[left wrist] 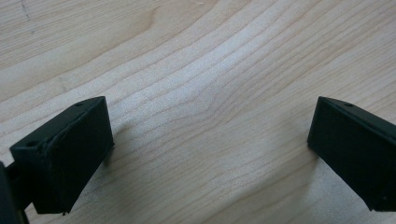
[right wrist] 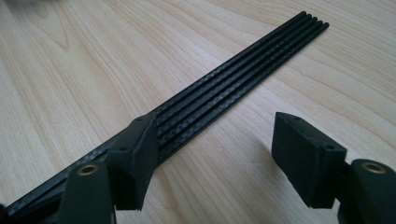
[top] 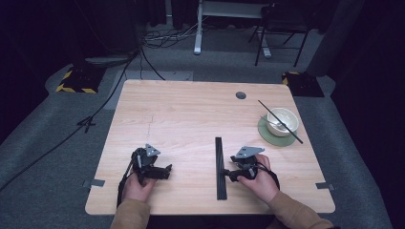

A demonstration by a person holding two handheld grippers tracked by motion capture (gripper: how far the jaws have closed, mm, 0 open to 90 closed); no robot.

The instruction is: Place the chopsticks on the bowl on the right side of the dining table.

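Beside the right gripper (right wrist: 210,163), its jaws spread, lie four black rods (right wrist: 224,88); the left gripper (left wrist: 205,154) gapes over bare table (left wrist: 196,56).

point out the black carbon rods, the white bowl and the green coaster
black carbon-weave rods (right wrist: 219,91), right gripper view, middle of the bundle
white round bowl (top: 282,116), high view, inner wall
green round coaster (top: 265,134), high view, left edge

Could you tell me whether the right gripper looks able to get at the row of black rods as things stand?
Probably yes: the right gripper sits beside the black rods with jaws open, one jaw over the row. Bare table lies around them, nothing blocking.
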